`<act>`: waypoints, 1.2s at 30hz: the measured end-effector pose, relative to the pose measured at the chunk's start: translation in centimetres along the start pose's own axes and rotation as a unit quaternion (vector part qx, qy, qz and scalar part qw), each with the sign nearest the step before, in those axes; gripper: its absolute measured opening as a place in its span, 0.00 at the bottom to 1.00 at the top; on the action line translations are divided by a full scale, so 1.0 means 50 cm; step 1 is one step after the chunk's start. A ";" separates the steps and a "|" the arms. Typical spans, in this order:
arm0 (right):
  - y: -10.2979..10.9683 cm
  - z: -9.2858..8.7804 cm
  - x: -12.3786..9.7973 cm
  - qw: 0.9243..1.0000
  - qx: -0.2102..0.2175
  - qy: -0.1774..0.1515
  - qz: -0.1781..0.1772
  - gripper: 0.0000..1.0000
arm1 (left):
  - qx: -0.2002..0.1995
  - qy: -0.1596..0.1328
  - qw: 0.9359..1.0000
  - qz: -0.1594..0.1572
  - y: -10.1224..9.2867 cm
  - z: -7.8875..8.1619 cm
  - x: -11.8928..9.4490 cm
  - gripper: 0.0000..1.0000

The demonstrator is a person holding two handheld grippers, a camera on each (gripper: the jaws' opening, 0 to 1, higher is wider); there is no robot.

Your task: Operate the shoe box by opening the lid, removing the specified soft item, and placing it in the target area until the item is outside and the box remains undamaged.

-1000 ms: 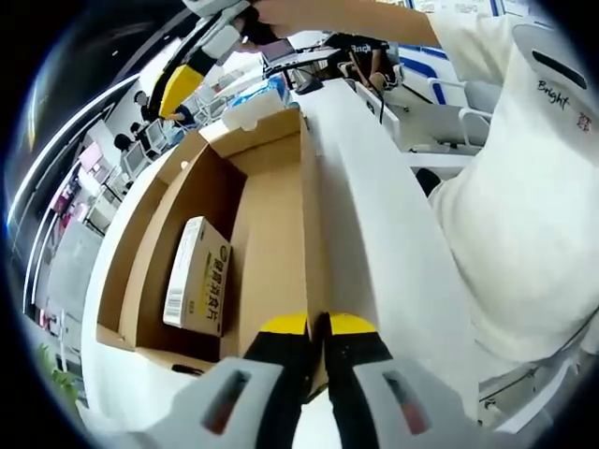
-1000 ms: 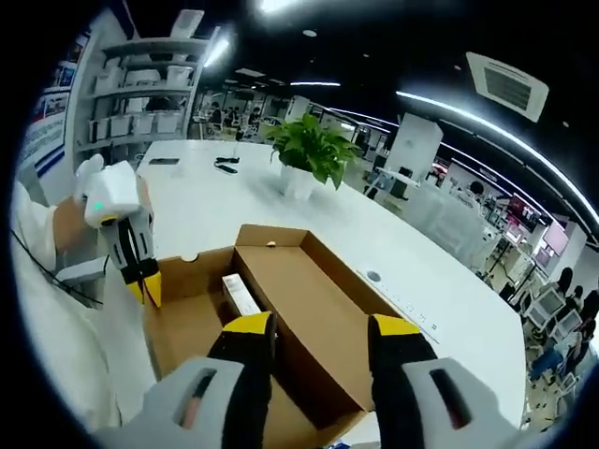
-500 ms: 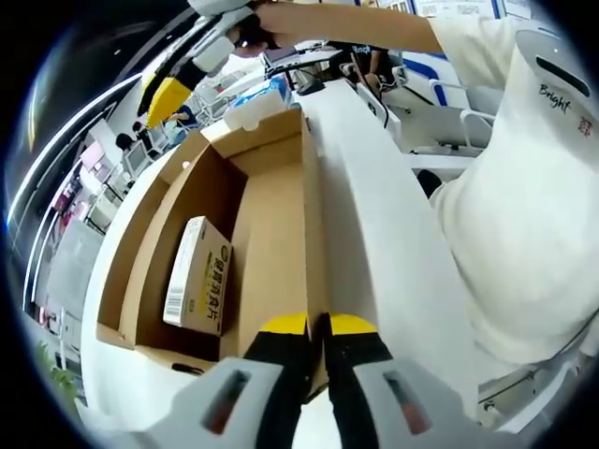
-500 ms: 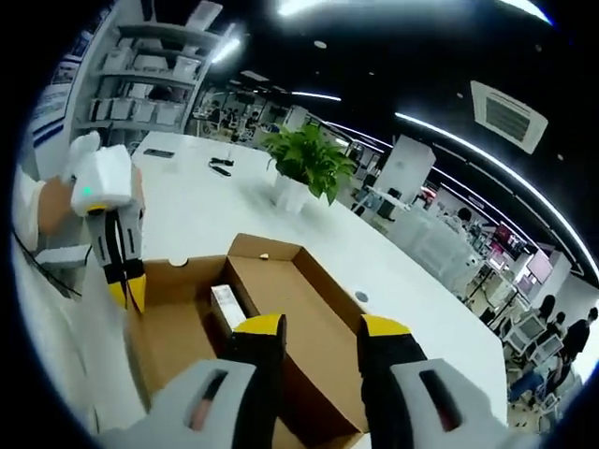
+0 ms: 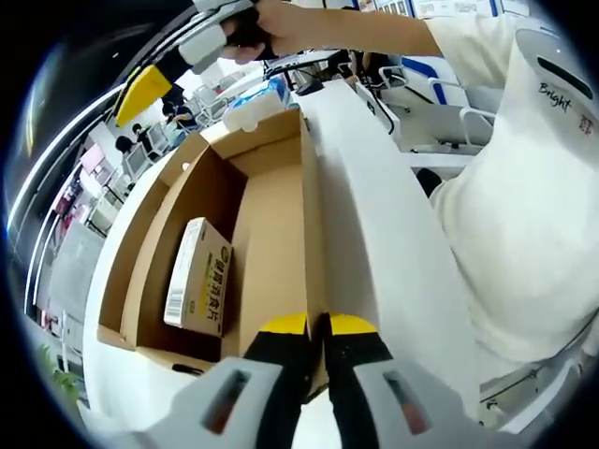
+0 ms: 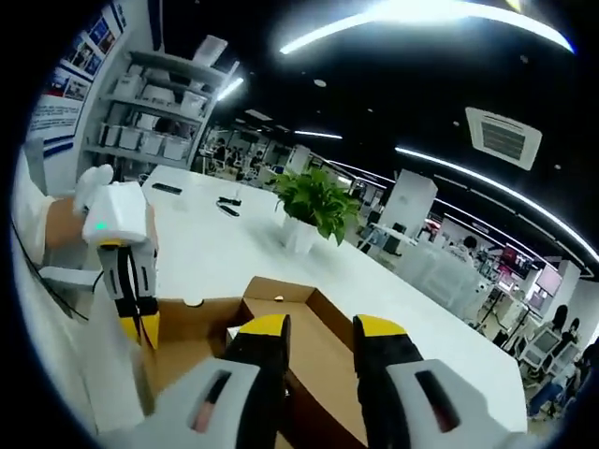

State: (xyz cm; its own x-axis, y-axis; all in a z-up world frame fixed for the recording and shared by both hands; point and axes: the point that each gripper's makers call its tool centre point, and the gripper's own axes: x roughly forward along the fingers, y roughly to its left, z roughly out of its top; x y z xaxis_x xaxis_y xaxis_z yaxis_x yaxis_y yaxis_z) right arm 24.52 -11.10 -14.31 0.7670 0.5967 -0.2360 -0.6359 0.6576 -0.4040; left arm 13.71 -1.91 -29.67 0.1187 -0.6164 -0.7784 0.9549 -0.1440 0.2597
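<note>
A: While the left tool (image 5: 316, 329) stays pinched on the open brown cardboard shoe box (image 5: 271, 234) wall at 6 o'clock, where's the item?

B: The pale printed soft pack (image 5: 197, 277) lies inside at 9 o'clock. Bring the right tool (image 6: 316, 329), jaws apart and empty, down gently without scraping cardboard on the white surface (image 5: 374, 215).

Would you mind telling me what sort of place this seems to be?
Probably an open-plan office or lab: long white table, potted plant, storage shelves, and a ceiling air-conditioning vent.
</note>
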 end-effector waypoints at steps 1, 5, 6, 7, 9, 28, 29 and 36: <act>0.000 -0.004 0.004 1.000 0.000 0.003 0.000 0.26 | 0.000 0.000 1.000 0.000 0.000 0.000 0.000 0.05; 0.011 -0.025 0.024 1.000 -0.011 0.021 0.008 0.22 | 0.000 0.000 1.000 -0.002 0.001 0.000 0.000 0.05; 0.019 -0.031 0.027 0.999 -0.012 0.026 0.018 0.22 | 0.000 0.000 1.000 -0.002 0.001 0.000 0.000 0.05; 0.026 -0.036 0.032 0.999 -0.009 0.027 0.024 0.22 | 0.000 0.000 1.000 -0.002 0.001 -0.001 0.000 0.05; 0.041 -0.047 0.040 0.999 -0.009 0.031 0.039 0.23 | 0.000 -0.001 1.000 -0.003 0.001 -0.001 0.000 0.05; 0.099 -0.140 0.094 0.991 -0.046 0.090 0.086 0.24 | -0.003 -0.005 1.000 -0.004 0.003 -0.001 0.001 0.05; 0.099 -0.142 0.098 0.991 -0.042 0.091 0.090 0.25 | -0.002 -0.006 1.000 -0.003 0.003 0.000 0.001 0.05; 0.096 -0.144 0.102 0.991 -0.022 0.094 0.091 0.25 | -0.002 -0.007 1.000 -0.004 0.003 0.000 0.001 0.05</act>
State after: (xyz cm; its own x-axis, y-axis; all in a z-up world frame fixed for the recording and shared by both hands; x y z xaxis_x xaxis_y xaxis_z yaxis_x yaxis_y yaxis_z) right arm 25.98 -8.20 -23.81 0.6443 0.6052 -0.4677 -0.7646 0.5236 -0.3758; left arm 13.86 -1.93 -29.67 0.1073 -0.6259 -0.7725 0.9567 -0.1466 0.2516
